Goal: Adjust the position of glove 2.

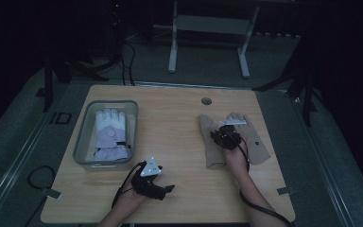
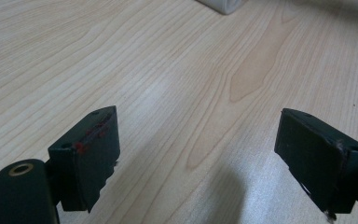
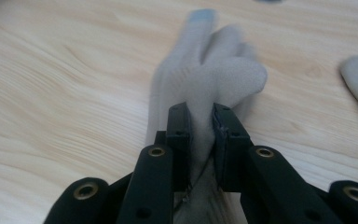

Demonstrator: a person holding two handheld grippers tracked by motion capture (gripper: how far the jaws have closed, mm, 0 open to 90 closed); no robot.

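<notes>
Progress is partial: white gloves (image 1: pixel 109 133) sit binned, right gripper (image 3: pixel 200 122) jaws pinch one beige glove (image 3: pixel 205 79), left gripper (image 2: pixel 198 154) jaws spread idle.

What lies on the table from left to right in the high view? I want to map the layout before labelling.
Clear bin holding a white glove → left gripper → tan glove pinched by the right gripper → second tan glove.
</notes>
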